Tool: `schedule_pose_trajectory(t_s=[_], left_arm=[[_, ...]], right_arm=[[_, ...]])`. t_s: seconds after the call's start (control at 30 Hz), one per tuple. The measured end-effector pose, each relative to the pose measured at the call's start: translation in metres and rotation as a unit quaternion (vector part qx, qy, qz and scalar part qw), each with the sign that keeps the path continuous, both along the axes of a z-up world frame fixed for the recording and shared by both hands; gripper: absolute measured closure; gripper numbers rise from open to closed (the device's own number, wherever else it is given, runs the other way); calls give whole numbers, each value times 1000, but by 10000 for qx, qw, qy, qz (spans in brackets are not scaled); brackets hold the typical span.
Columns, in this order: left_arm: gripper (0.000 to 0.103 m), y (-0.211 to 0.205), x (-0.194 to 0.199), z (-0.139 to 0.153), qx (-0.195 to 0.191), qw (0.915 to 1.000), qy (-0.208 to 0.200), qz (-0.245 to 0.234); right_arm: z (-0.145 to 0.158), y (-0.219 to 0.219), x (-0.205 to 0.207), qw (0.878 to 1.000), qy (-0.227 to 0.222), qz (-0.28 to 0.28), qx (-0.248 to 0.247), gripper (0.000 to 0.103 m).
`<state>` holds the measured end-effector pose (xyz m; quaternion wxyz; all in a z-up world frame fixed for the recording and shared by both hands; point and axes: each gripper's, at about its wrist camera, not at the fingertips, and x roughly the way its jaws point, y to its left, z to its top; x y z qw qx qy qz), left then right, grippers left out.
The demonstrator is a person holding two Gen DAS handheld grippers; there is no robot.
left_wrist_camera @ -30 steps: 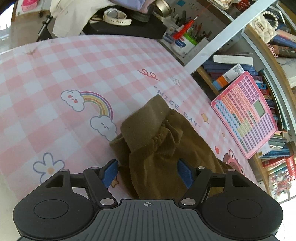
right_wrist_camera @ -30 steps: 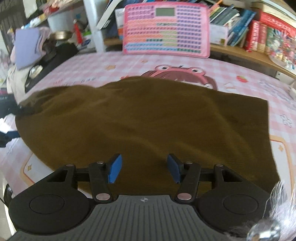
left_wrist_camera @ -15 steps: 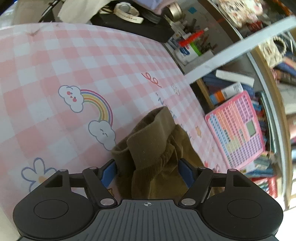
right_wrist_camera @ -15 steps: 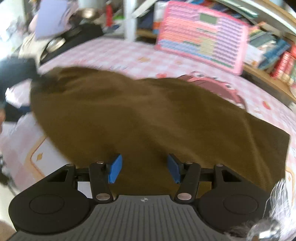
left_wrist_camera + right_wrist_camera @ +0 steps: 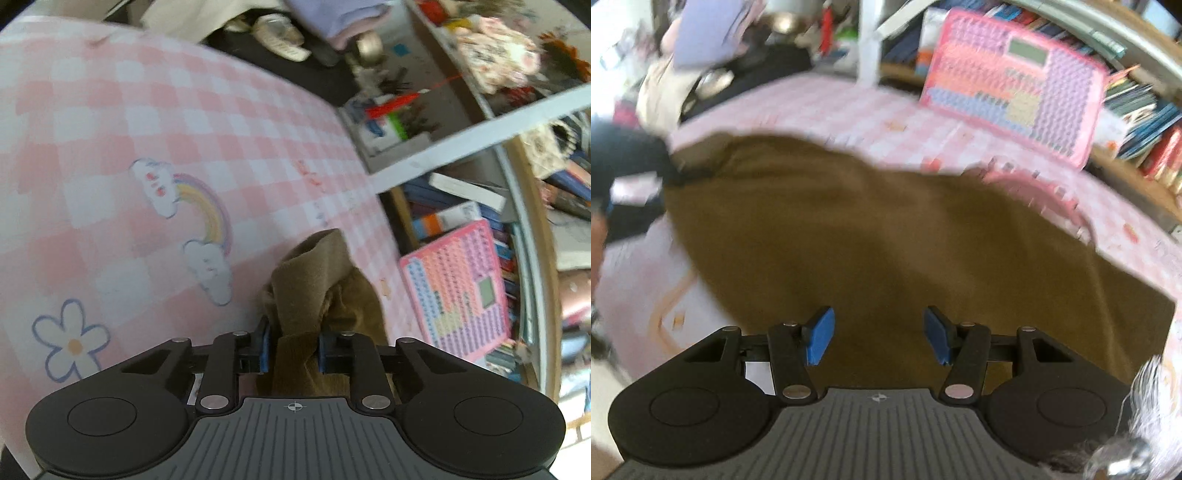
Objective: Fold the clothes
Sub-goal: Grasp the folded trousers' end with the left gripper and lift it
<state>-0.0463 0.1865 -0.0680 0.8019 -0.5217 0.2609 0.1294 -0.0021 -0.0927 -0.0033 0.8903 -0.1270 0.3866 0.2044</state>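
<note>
A brown garment (image 5: 886, 236) lies spread over the pink checked tablecloth (image 5: 827, 103). In the left wrist view my left gripper (image 5: 293, 349) is shut on the garment's bunched cuffed end (image 5: 314, 273), which stands up between the blue pads. My right gripper (image 5: 879, 338) is open and empty, its blue pads just above the near part of the brown cloth. This view is blurred by motion.
A pink toy keyboard (image 5: 1015, 74) leans against a bookshelf (image 5: 517, 236) at the table's far edge; it also shows in the left wrist view (image 5: 458, 288). A pen holder (image 5: 388, 122), a black mat and piled clothes (image 5: 340, 18) lie at the table's end.
My left gripper has closed on the garment's cuffed end, which is now bunched and lifted. My right gripper has stayed open and swung left over the cloth.
</note>
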Motion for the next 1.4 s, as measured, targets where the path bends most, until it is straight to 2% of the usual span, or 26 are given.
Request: schedule_pose_trajectory(t_s=[0.1,0.2,0.37,0.43,0.5,0.57,0.63,0.73,0.83,0.87,0.9,1.0,1.1,1.17,1.3,1.4], left_arm=[[82,-2,0,4,169,9997,-85,-159],[82,0,-2,2,154,9996,-98,-207],[79,2,-2,-2,122,9995,-12,-283],[75,3,-2,-5,98,9995,83,-290],[61,4,-1,-9,21,9995,138,-298],[53,5,-1,-10,-39,9994,15,-349],[51,5,1,-9,-24,9993,6,-379],[52,4,2,-9,7,9993,2,-366],[58,3,3,-10,-8,9995,5,-323],[70,3,4,-11,-5,9995,65,-314],[76,3,5,-12,-10,9995,105,-310],[82,5,6,-11,-8,9994,88,-341],[84,0,7,4,245,9985,-96,-478],[84,-10,9,23,605,9953,-302,-692],[84,-39,13,57,1345,9813,-692,-1188],[84,-63,14,77,1927,9653,-864,-1539]], right_arm=[[7,15,24,9997,-229,-30,-79,51],[1,34,46,9994,-278,-43,-211,51],[-26,47,64,9981,-258,-19,-554,48],[-29,48,62,9977,-337,7,-580,48],[-29,49,61,9975,-375,8,-597,48],[-27,49,57,9970,-414,41,-656,49],[-24,48,46,9965,-431,140,-700,49],[-18,41,18,9958,-400,395,-717,48],[-26,38,-4,9947,-348,554,-788,49],[-29,38,-11,9942,-376,594,-812,49],[-29,40,-12,9932,-404,650,-873,49],[-29,42,-10,9923,-403,743,-903,49],[-29,39,-9,9935,-362,710,-809,49],[-29,38,-9,9941,-347,690,-759,49],[-27,28,-3,9966,-133,656,-473,48],[-19,5,-1,9989,41,459,-80,41]])
